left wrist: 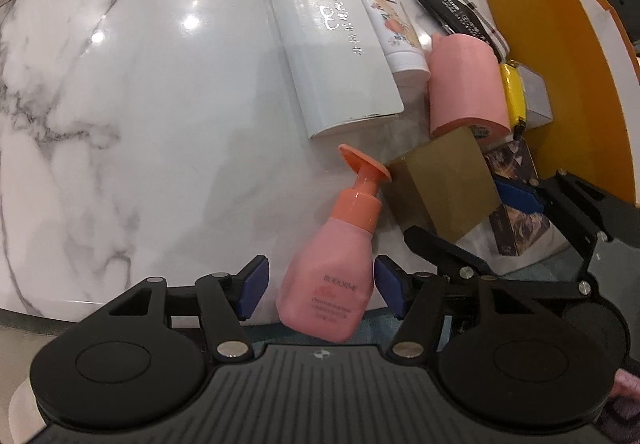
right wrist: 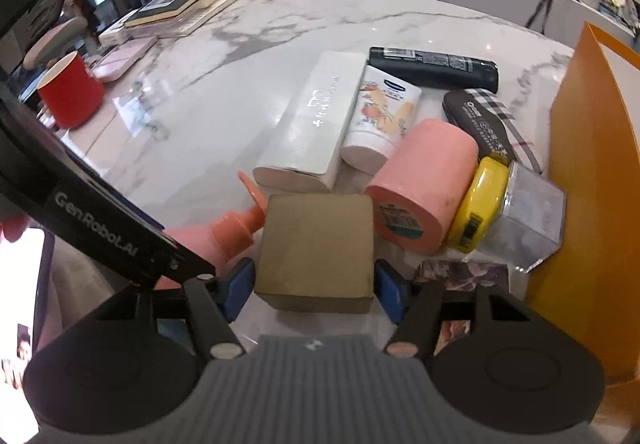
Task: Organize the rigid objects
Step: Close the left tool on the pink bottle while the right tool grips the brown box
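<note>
A pink pump bottle (left wrist: 332, 276) with an orange pump lies on the marble table (left wrist: 140, 124) between the fingers of my left gripper (left wrist: 318, 290), which is open; the right pad touches the bottle, the left pad stands clear. My right gripper (right wrist: 316, 290) is shut on a gold box (right wrist: 318, 250), held just above the table edge. The gold box (left wrist: 444, 184) also shows in the left wrist view, with the right gripper's fingertip (left wrist: 516, 192) beside it. The bottle's pump (right wrist: 240, 224) shows left of the box.
Behind lie a white box (right wrist: 308, 124), a white tube (right wrist: 380, 116), a black tube (right wrist: 432, 66), a pink cylinder (right wrist: 424, 192), a yellow-lidded jar (right wrist: 516, 204) and a plaid case (right wrist: 492, 120). An orange bin (right wrist: 592, 184) stands right. A red cup (right wrist: 70, 94) and books (right wrist: 176, 0) sit far left.
</note>
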A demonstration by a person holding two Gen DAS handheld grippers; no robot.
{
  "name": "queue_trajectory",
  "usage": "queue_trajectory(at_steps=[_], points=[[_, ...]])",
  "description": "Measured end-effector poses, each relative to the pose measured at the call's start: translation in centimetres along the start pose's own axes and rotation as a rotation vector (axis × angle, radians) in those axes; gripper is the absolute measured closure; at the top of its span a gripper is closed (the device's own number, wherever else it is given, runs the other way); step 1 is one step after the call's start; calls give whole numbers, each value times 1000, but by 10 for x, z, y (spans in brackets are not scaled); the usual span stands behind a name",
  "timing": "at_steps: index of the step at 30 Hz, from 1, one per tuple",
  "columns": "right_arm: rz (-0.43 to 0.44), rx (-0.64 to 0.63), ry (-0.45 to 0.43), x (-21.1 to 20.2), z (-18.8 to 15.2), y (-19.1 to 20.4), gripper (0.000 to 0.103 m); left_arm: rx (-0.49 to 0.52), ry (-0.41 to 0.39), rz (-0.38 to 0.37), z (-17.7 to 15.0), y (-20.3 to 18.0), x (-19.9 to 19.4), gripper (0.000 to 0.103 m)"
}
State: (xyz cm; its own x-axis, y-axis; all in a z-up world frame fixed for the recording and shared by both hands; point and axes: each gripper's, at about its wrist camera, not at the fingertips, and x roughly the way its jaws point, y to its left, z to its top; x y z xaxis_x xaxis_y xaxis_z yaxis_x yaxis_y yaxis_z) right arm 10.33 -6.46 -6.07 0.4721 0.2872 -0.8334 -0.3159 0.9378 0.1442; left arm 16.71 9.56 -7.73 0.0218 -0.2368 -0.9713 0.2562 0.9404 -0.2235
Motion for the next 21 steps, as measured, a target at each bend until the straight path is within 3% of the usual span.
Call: queue_trajectory(at_steps=[5, 10, 17, 21], points=[[11, -19, 17, 0, -1, -4, 42, 66, -6, -1, -6, -5, -4, 32], [40, 51, 22, -3, 0, -18, 40, 192, -9, 42, -14, -16, -3, 33], [54, 62, 12, 4, 13, -15, 40, 216, -19, 67, -13, -25, 1, 51], [54, 73, 9, 7, 17, -16, 41, 226, -38, 87, -16, -31, 0, 53]])
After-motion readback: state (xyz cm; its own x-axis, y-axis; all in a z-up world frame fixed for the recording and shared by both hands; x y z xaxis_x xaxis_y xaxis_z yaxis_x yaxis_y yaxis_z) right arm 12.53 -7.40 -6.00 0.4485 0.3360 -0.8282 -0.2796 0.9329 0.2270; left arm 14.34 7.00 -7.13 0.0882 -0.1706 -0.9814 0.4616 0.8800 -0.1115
